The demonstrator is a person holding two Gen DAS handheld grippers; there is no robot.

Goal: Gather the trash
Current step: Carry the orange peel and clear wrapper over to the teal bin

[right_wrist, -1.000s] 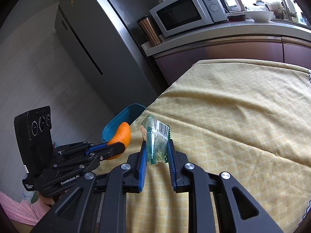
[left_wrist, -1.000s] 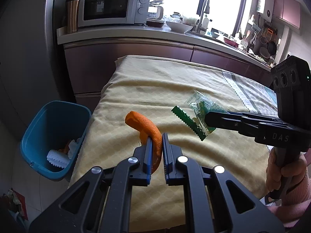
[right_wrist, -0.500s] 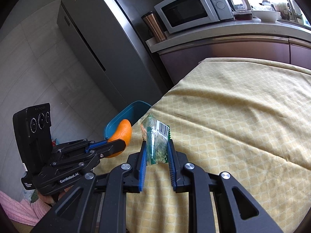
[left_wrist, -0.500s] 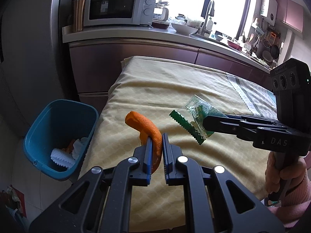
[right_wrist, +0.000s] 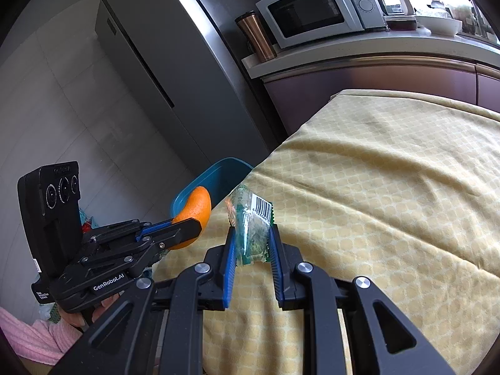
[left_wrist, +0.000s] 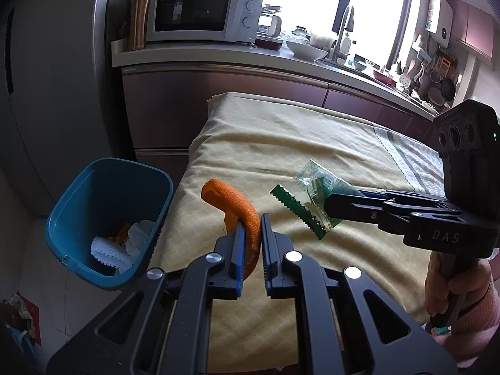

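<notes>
Left gripper [left_wrist: 250,222] clamped on curved, dimpled orange peel [left_wrist: 232,203]; right gripper [right_wrist: 251,237] clamped on crinkled clear wrapper [right_wrist: 251,225], above table's [left_wrist: 281,143] left edge beside blue plastic bin [left_wrist: 93,212].

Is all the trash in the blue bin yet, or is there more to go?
Some is done: the blue bin already holds white scraps and something orange. Two pieces are in hand: the left gripper pinches an orange peel, and the right gripper holds a green wrapper. Both hang above the yellow tablecloth, not over the bin. Left to do: carry both over and drop them in.
</notes>
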